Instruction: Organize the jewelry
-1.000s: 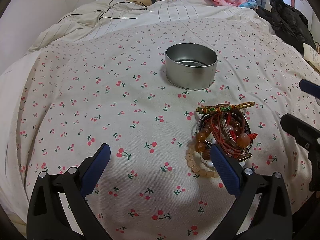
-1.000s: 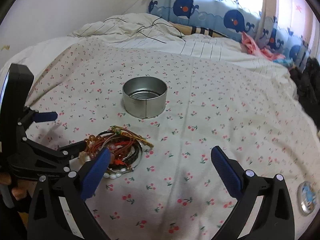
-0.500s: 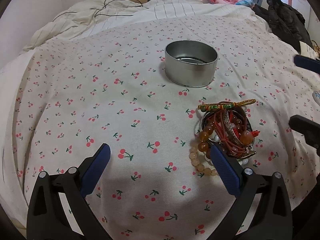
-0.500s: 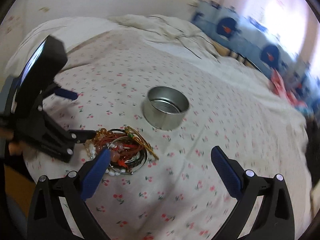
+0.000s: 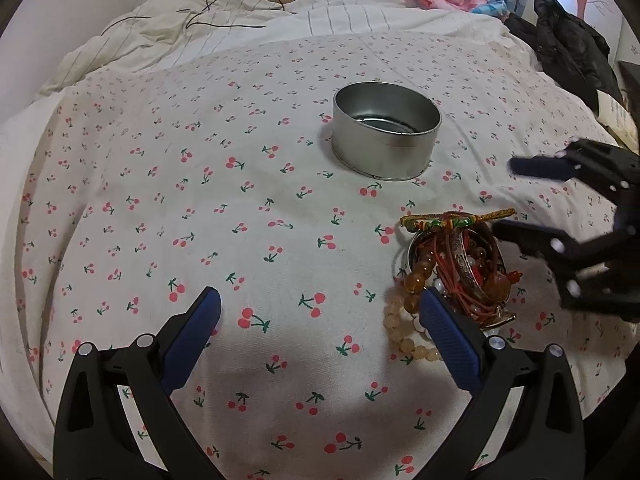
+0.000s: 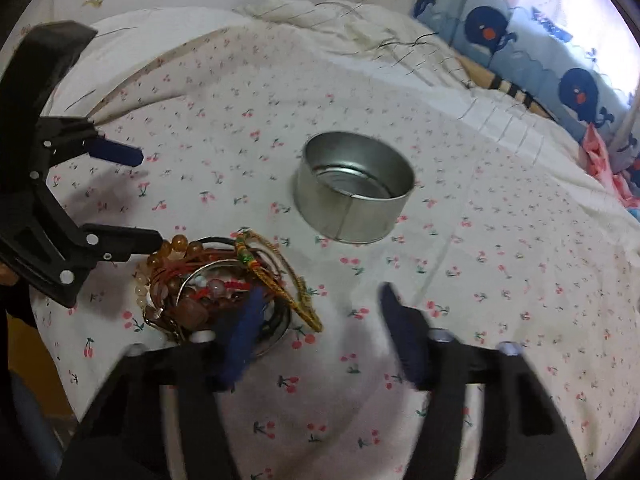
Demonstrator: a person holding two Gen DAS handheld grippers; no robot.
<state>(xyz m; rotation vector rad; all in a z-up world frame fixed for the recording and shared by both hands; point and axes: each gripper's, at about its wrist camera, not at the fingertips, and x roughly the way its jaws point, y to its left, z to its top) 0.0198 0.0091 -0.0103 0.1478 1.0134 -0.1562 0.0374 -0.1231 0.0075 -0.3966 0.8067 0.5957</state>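
A pile of jewelry lies on the cherry-print bedspread: amber bead bracelets, red cords, a silver bangle and a braided gold-green cord. It also shows in the right wrist view. A round silver tin stands open and empty behind it, also seen in the right wrist view. My left gripper is open, its right finger beside the pile. My right gripper is open, blurred, its left finger over the pile's edge. It shows in the left wrist view to the pile's right.
The cherry-print bedspread covers the bed. A rumpled white duvet with a black cable lies at the back. Dark clothes sit at the far right. A whale-print curtain hangs behind.
My right gripper has swung in and turned left toward the jewelry pile, and its jaws have narrowed a little. My left gripper has eased slightly forward, still open.
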